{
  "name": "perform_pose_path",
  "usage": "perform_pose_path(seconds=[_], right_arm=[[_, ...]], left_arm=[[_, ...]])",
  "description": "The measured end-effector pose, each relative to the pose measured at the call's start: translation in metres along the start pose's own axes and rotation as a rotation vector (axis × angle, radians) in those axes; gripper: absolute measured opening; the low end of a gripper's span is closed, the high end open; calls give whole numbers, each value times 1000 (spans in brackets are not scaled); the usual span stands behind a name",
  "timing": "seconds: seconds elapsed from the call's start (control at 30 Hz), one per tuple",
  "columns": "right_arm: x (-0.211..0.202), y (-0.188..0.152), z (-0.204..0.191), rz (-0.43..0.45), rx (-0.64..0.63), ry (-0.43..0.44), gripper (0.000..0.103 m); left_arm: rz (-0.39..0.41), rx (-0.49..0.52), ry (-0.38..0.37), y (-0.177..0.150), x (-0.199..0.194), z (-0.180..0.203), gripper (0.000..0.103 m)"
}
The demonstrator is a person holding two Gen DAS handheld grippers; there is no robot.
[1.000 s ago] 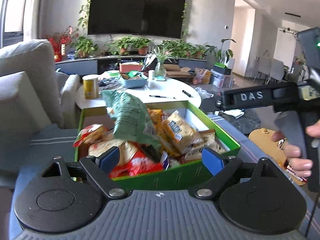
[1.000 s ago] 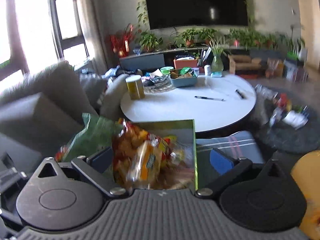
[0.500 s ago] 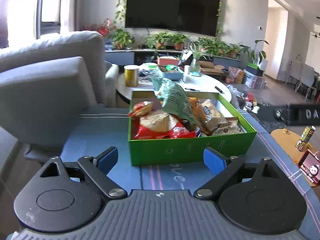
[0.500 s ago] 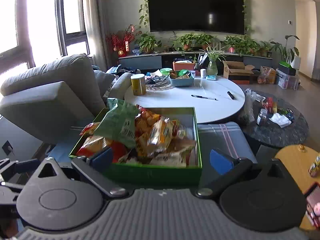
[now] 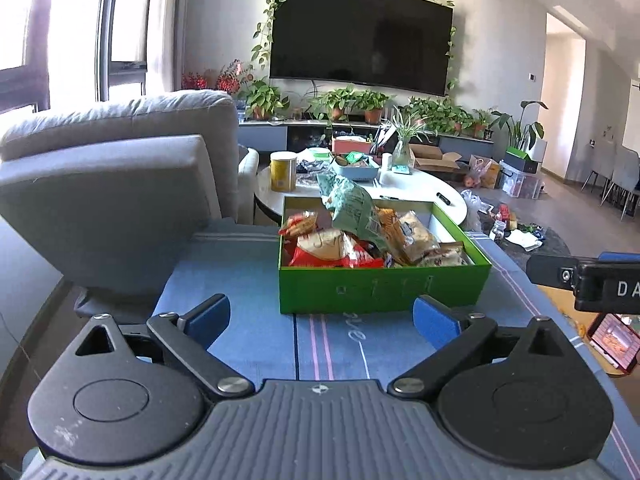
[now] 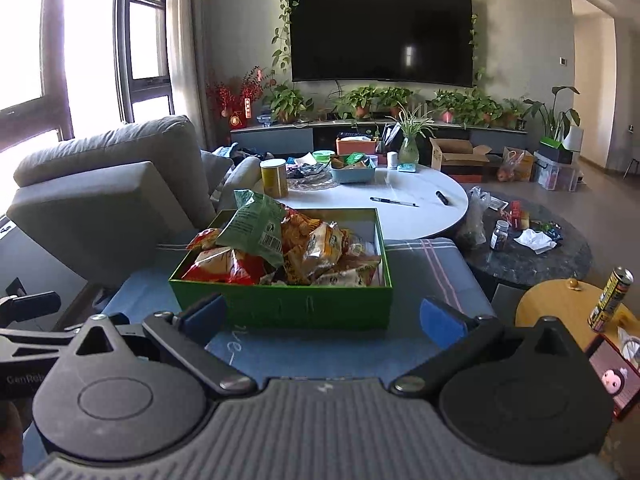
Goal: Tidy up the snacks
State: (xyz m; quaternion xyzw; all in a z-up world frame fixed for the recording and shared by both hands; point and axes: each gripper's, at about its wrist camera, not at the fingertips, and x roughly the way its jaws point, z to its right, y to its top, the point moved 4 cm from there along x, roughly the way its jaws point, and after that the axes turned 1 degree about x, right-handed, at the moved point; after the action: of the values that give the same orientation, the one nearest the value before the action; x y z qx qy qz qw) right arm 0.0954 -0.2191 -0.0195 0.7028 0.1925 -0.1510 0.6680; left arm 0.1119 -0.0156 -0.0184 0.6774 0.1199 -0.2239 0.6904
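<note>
So the green box (image 5: pixel 380 292) is the anchor here. It sits flat on a blue striped cloth (image 5: pixel 248 280), and it's stuffed with snack packets. A pale green bag (image 5: pixel 354 210) sticks up highest out of the pile toward the box's back left, with a red and white packet (image 5: pixel 332 250) lying low near the front wall and some yellowish wrapped cakes (image 5: pixel 412 232) more toward the right side. The far right corner of the box is bare, you can see the white inside wall there.

The left gripper (image 5: pixel 320 318) hangs in front of the box's near wall, not touching it. Its jaws have just been opening and now stand wide apart, with nothing between the blue pads (image 5: pixel 210 314) except cloth. The right gripper (image 6: pixel 320 318) is also in front of the box, off toward its right front corner; jaws spread apart and holding nothing either, pads clear of the box.

Behind the box there's a round white table (image 6: pixel 420 208) with a yellow can (image 6: pixel 274 178), a light blue tray (image 6: pixel 354 174) and a pen (image 6: pixel 394 201) on it. Left of the box is a grey sofa cushion (image 5: pixel 112 200). Right of the box is a small wooden table (image 6: pixel 556 304) with a drink can (image 6: pixel 610 300) standing on it. On the wall far behind the box hangs a big dark TV (image 6: pixel 380 30) with potted plants under it.
</note>
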Motion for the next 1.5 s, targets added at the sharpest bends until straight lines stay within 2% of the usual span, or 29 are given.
perform_pose_path(seconds=[0.13, 0.57, 0.77, 1.5], right_arm=[[-13, -9, 0, 14, 13, -19, 72], [-37, -25, -7, 46, -16, -48, 72], [-43, -31, -11, 54, -25, -56, 72], [-52, -39, -19, 52, -20, -55, 72]], left_arm=[[-3, -39, -32, -5, -12, -1, 99], [53, -24, 44, -14, -41, 1, 103], [62, 15, 73, -16, -46, 4, 103], [74, 7, 77, -22, -59, 5, 103]])
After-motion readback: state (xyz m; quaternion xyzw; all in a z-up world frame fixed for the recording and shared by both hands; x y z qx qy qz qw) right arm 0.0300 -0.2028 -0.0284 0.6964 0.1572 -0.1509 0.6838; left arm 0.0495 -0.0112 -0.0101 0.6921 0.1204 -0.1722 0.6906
